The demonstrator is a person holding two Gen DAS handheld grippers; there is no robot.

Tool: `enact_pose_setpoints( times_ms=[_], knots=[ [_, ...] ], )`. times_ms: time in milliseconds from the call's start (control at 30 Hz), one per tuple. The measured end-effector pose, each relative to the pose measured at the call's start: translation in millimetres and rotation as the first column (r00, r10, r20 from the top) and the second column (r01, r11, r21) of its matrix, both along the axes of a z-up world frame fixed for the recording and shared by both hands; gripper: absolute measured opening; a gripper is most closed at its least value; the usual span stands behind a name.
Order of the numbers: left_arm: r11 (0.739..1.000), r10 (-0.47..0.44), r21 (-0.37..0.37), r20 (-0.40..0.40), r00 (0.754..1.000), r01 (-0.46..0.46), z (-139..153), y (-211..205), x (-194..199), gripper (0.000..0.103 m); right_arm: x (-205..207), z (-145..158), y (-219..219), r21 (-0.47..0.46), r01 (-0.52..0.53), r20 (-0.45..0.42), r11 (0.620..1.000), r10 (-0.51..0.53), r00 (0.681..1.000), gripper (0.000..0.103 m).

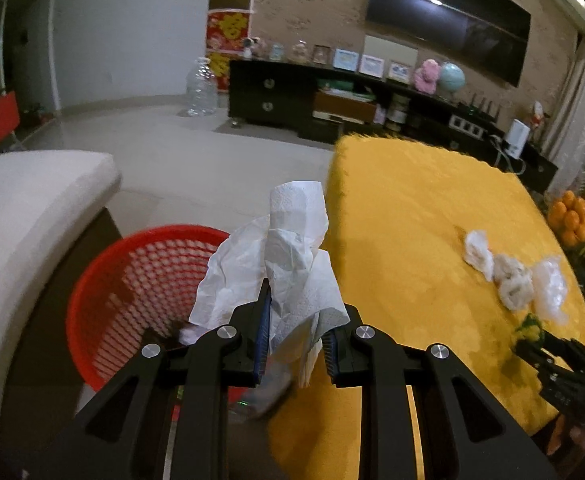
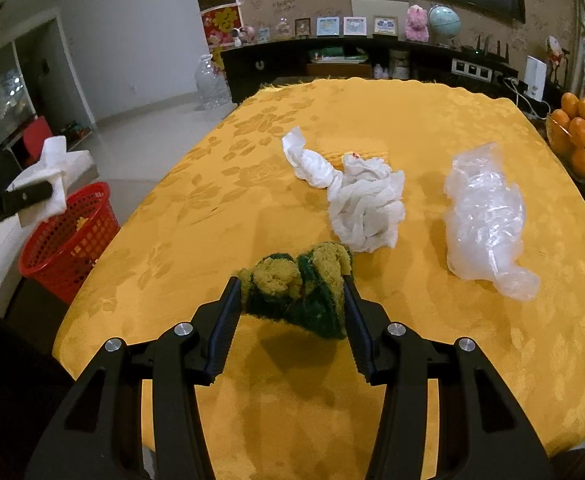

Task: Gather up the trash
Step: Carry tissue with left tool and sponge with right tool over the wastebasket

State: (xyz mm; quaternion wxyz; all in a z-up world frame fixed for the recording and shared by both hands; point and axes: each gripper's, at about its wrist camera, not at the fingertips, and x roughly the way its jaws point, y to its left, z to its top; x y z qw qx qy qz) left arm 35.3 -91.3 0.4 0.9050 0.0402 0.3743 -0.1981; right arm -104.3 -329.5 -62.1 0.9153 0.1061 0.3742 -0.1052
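Crumpled white tissue (image 1: pixel 292 248) above red basket (image 1: pixel 140 280)

A crumpled tissue (image 2: pixel 366 204) lies on the table (image 2: pixel 212 216) left of a plastic bag (image 2: pixel 484 216); the basket (image 2: pixel 72 236) stands left of the table.

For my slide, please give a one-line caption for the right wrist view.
Right tongs grip a green-yellow sponge above the yellow tablecloth, with tissue and plastic wrap remaining.
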Motion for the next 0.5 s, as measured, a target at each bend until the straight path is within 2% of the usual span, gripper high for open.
enact_pose_setpoints(
  times_ms=[300,500],
  knots=[
    [0.996,0.086,0.014,0.021,0.996,-0.086,5,38,23,0.021,25,18,14,0.005,-0.026,0.028,1.000,0.026,0.999,0.048],
    [0.989,0.146,0.025,0.018,0.989,-0.146,-2,58,28,0.021,58,40,49,0.002,-0.114,0.065,0.993,0.114,0.991,0.048]
  ],
)
